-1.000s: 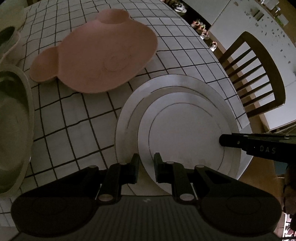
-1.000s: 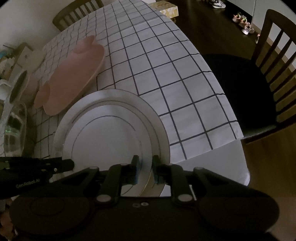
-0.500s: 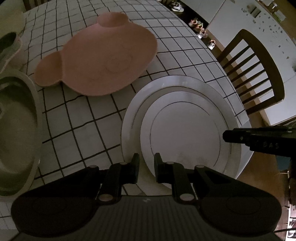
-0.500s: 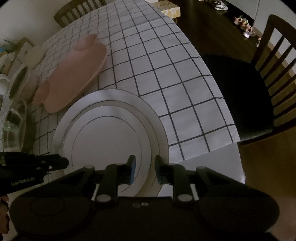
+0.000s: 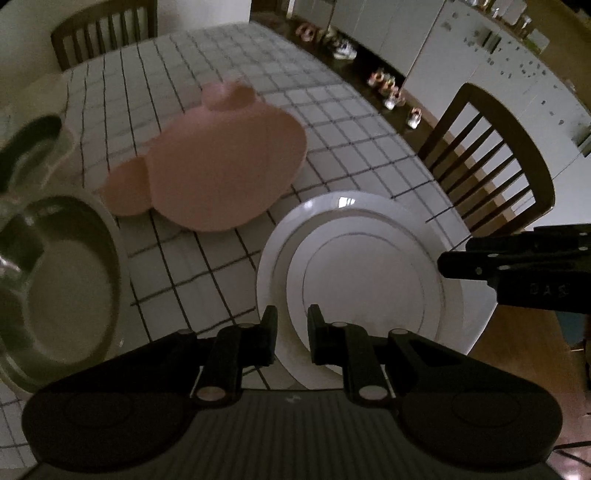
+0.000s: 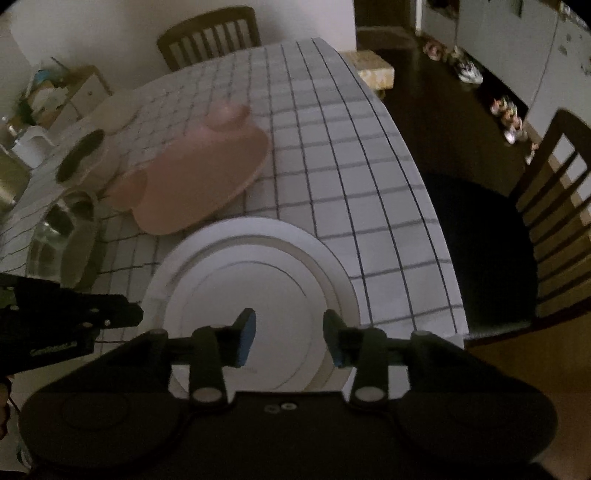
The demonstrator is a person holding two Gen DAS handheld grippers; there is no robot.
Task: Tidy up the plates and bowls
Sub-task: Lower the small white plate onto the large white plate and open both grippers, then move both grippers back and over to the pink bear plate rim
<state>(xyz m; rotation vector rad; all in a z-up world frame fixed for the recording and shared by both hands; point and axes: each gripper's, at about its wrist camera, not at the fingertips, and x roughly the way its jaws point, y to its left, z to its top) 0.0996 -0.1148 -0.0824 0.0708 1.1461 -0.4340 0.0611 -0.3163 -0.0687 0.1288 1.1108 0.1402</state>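
A small white plate (image 5: pixel 365 273) lies stacked on a large white plate (image 5: pixel 332 210) at the table's near corner; the stack also shows in the right wrist view (image 6: pixel 255 258). My left gripper (image 5: pixel 291 328) hovers at the stack's near-left rim, its fingers a small gap apart and holding nothing. My right gripper (image 6: pixel 288 332) is open wide above the stack's near side and empty. A pink bear-shaped plate (image 5: pixel 221 173) lies behind the stack, also in the right wrist view (image 6: pixel 199 181). A metal bowl (image 5: pixel 55 288) sits at the left.
The table has a white checked cloth (image 5: pixel 207 266). A pale cup (image 6: pixel 81 158) and a glass item (image 5: pixel 11 221) stand at the left. Wooden chairs stand at the right (image 5: pixel 491 155) and far side (image 6: pixel 210 33). The stack is close to the table edge (image 6: pixel 436 325).
Both grippers have lifted and drawn back from the plate stack. The right gripper, shut on the plates' rim before, has opened wide. The stacked plates stay on the table.
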